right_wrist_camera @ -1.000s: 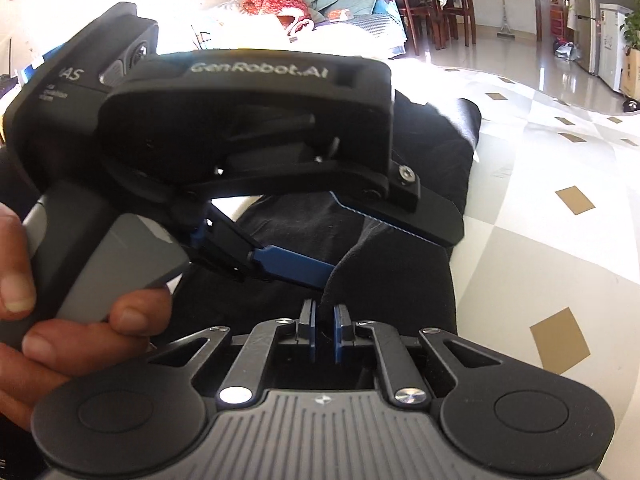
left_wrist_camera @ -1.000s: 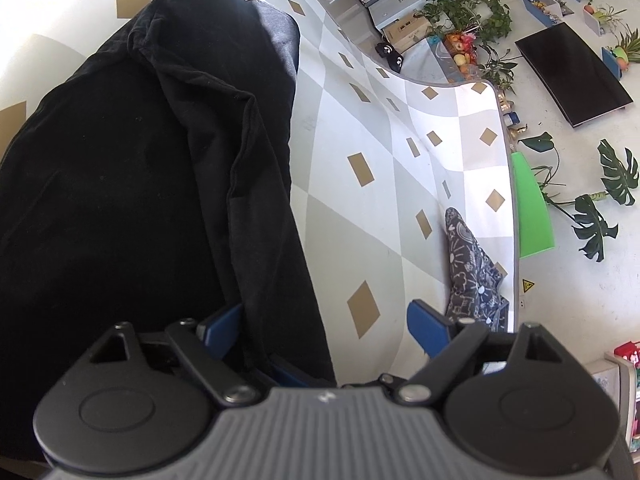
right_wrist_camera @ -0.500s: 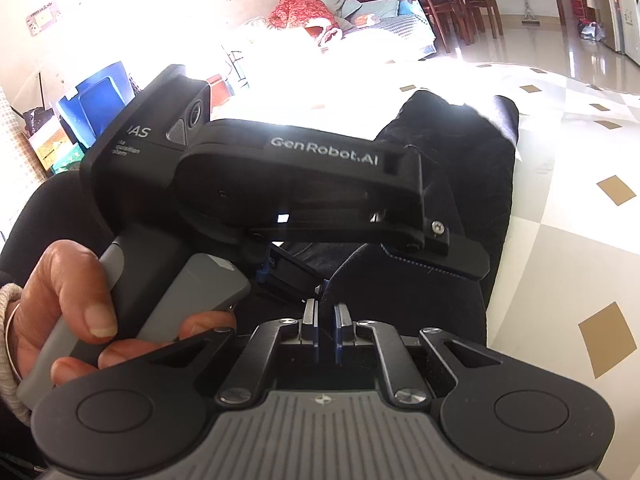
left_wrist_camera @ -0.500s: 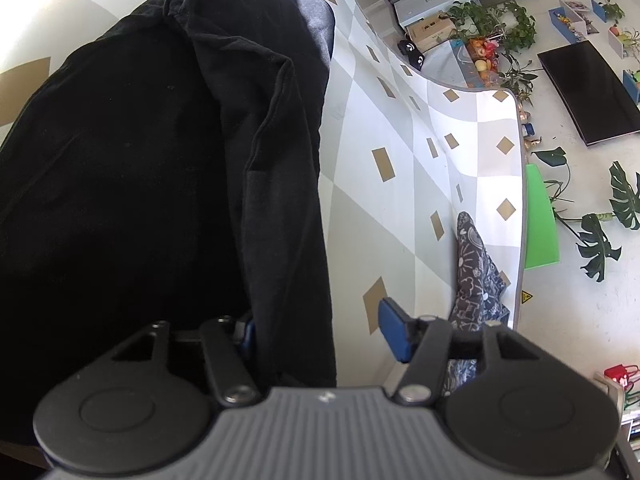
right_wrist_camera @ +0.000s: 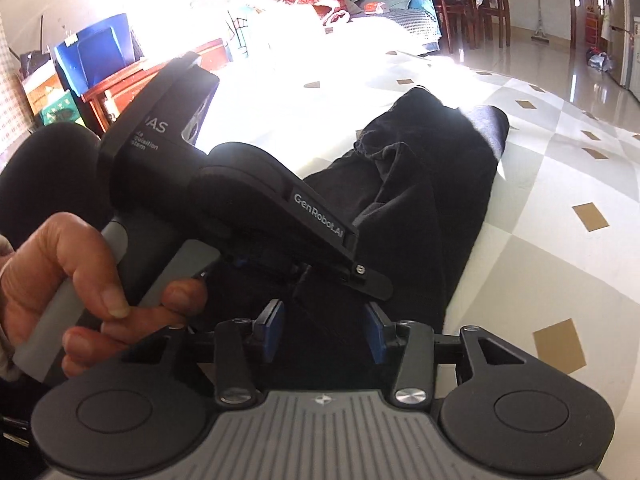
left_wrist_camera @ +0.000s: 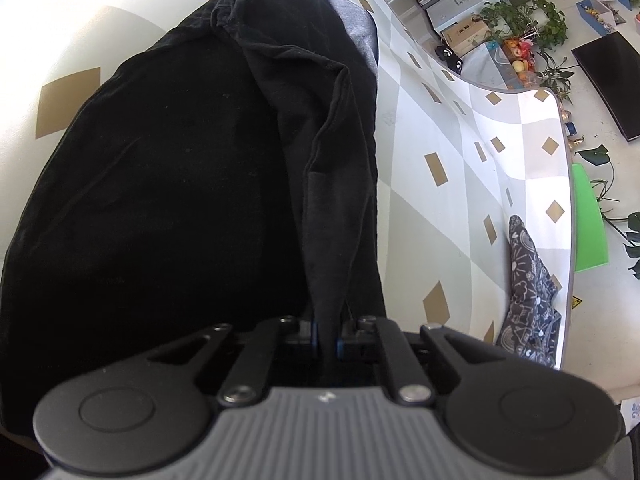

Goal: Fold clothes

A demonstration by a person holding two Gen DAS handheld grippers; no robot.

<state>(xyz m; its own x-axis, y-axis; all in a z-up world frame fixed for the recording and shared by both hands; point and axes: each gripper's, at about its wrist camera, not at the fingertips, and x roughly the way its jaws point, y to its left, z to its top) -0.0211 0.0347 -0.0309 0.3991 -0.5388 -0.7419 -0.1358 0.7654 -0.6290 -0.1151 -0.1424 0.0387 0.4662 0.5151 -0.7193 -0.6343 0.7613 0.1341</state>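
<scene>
Left gripper [left_wrist_camera: 327, 338] is clamped tight on a raised fold of the black garment [left_wrist_camera: 168, 184], blue pads pinching the cloth at its near edge. The garment lies spread on the checked tablecloth [left_wrist_camera: 452, 200], running away towards the far side. Right gripper [right_wrist_camera: 324, 330] sits just beside the left one, its jaws opening, dark fabric lying between the blue pads but not pressed. A hand [right_wrist_camera: 68, 284] grips the left tool's grey handle. A patterned grey cloth [left_wrist_camera: 528, 292] rests near the table's right edge.

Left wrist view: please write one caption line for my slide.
Left gripper shut on a fold of the black garment lying on the checked cloth.
</scene>
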